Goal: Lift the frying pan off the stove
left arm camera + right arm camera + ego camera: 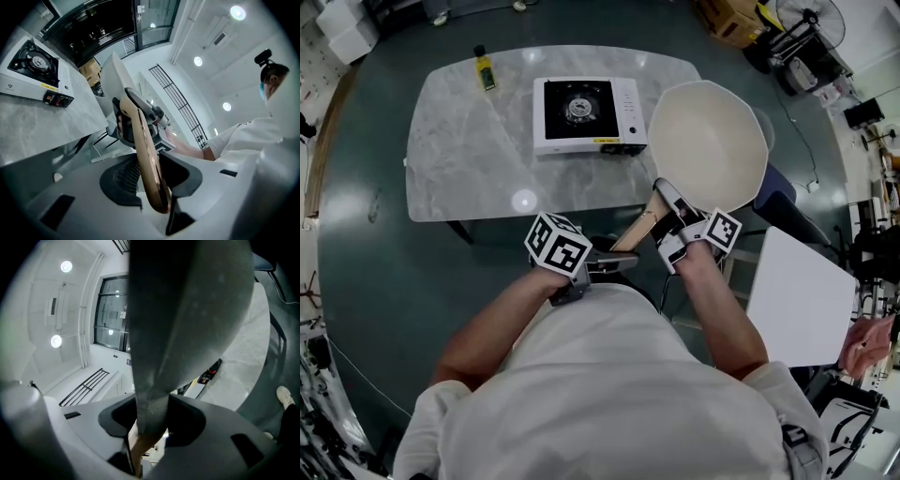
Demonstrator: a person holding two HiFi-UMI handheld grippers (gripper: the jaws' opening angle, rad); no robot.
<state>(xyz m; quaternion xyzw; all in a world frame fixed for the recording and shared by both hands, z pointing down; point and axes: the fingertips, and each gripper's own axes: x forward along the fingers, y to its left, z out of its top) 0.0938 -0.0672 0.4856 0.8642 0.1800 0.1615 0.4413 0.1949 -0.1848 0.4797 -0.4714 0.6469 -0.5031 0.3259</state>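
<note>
The frying pan (708, 141), cream inside and grey underneath (187, 310), hangs in the air to the right of the white portable stove (586, 112), past the table's right end. Its burner stands bare. The pan's wooden handle (637, 230) runs back toward the person. My left gripper (614, 262) is shut on the handle's end (147, 159). My right gripper (675, 220) is shut on the handle's grey neck close to the pan, which fills the right gripper view. In the left gripper view the pan (115, 77) shows edge-on beyond the right gripper (140, 117).
The stove sits on a grey marble table (459, 159), with a small yellow bottle (485, 68) at the far left. A blue chair (778, 192) and a white board (802, 300) are at the right. Boxes and a fan (811, 23) stand in the far right corner.
</note>
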